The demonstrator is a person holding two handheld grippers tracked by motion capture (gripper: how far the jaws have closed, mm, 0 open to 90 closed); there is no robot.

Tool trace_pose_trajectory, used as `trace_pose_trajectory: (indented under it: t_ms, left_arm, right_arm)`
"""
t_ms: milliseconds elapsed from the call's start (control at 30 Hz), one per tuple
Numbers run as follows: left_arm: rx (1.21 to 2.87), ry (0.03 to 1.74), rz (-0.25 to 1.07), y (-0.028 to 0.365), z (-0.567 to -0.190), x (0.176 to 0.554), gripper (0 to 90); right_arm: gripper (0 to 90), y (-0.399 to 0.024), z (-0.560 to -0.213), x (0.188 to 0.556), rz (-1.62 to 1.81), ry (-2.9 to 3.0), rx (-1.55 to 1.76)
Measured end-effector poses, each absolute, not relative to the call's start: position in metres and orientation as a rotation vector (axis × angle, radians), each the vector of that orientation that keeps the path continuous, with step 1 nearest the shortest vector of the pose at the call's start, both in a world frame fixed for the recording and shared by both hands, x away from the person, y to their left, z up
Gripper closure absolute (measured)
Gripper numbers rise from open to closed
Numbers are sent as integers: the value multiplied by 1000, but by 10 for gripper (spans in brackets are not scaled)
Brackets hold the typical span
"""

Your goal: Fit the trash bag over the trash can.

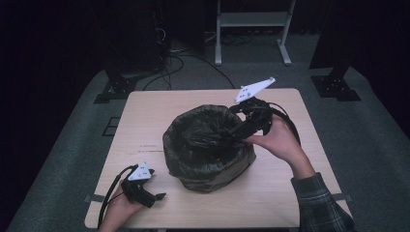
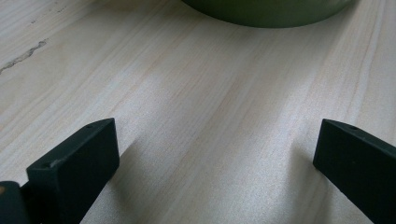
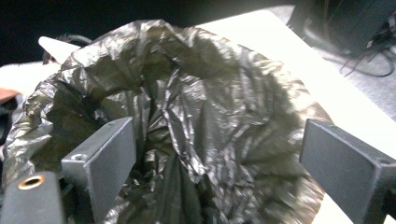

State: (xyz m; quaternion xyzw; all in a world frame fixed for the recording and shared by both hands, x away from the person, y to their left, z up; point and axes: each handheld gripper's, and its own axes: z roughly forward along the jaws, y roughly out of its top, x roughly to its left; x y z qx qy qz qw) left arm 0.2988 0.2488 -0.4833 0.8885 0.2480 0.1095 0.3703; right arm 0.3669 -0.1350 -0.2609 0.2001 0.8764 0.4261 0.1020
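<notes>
A round olive-green bin (image 1: 215,182) stands mid-table, lined with a crinkled black plastic bag (image 1: 200,137) whose edge folds over the rim. My right gripper (image 1: 240,129) reaches over the bin's right rim, pointing into the bag. In the right gripper view its jaws stand wide apart (image 3: 219,137) with the bag (image 3: 196,107) lying between and beyond them, nothing pinched. My left gripper (image 1: 157,197) rests low on the table near the front left corner, apart from the bin. It is open (image 2: 215,154) over bare wood, with the bin's base (image 2: 266,11) ahead.
The light wooden table (image 1: 145,111) has a dark scratch (image 1: 150,149) left of the bin. Beyond the far edge on the grey floor are white frame legs (image 1: 251,29), loose cables (image 1: 179,63) and two black stand bases (image 1: 113,89) (image 1: 336,87).
</notes>
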Motion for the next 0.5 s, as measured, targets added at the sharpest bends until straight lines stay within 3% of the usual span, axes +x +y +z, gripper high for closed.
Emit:
trace_pose_trajectory:
  t_ms: [500]
  left_arm:
    - [2279,637,280,249,-483,299,0]
  right_arm:
    - [93,-193,-264,351,1410,2409,664]
